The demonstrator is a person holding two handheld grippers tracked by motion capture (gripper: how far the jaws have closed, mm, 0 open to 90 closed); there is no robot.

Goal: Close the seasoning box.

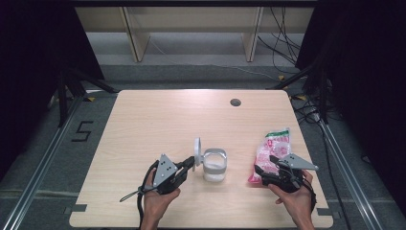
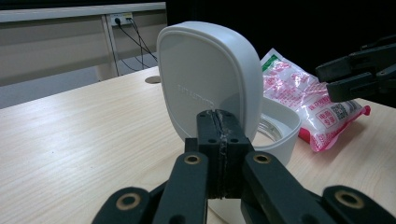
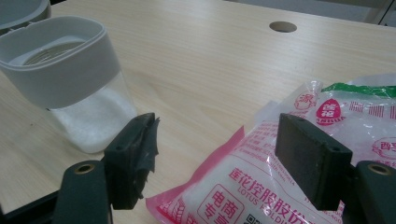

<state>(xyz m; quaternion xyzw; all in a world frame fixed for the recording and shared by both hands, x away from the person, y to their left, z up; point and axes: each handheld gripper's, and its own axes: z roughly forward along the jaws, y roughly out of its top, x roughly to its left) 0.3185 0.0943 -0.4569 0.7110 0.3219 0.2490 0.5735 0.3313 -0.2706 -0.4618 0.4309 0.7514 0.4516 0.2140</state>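
Note:
A clear container (image 1: 214, 165) with a grey collar and white grains inside stands on the wooden table (image 1: 158, 120). Its grey lid (image 1: 197, 152) is hinged up and stands upright. My left gripper (image 1: 191, 163) is shut, its tips resting against the lower part of the lid (image 2: 205, 79), with nothing seen between the pads. A pink and white bag (image 1: 273, 146) lies to the right. My right gripper (image 1: 266, 171) is open at the bag's near end; the bag (image 3: 261, 172) lies between the spread pads, and the left pad (image 3: 135, 149) stands clear of it.
A round cable hole (image 1: 235, 102) sits near the table's far edge. Beyond the table are wooden shelf legs (image 1: 136, 38) and loose cables (image 1: 282, 43) on the floor. Metal rails (image 1: 43, 163) run along both sides.

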